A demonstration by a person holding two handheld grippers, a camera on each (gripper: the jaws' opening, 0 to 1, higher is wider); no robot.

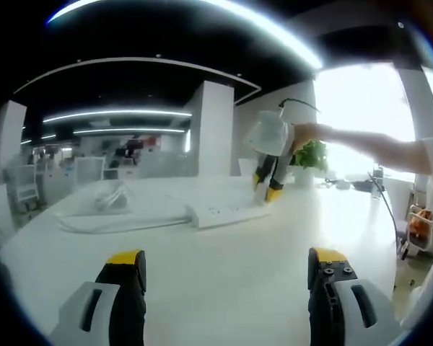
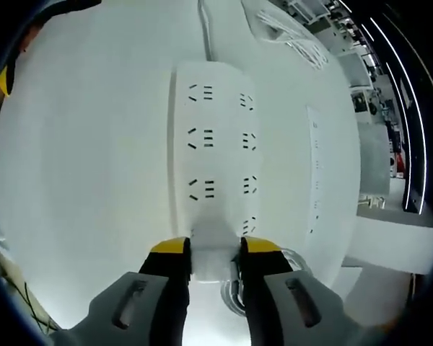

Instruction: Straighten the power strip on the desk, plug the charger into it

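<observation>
On the white desk (image 2: pixel 79 144), the flat white plastic power strip (image 2: pixel 216 137) lies with its near end pinched by the right gripper (image 2: pixel 215 252); left gripper (image 1: pixel 227 267) wide open, empty. Risk: narrow end grip slips, strip swings skewed; charger not identifiable

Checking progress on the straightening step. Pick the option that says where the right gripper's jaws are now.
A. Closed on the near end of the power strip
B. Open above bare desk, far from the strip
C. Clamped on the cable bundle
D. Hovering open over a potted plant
A: in the right gripper view the right gripper has its yellow-tipped jaws on either side of the near end of the white power strip, pressed against it on the white desk.
</observation>
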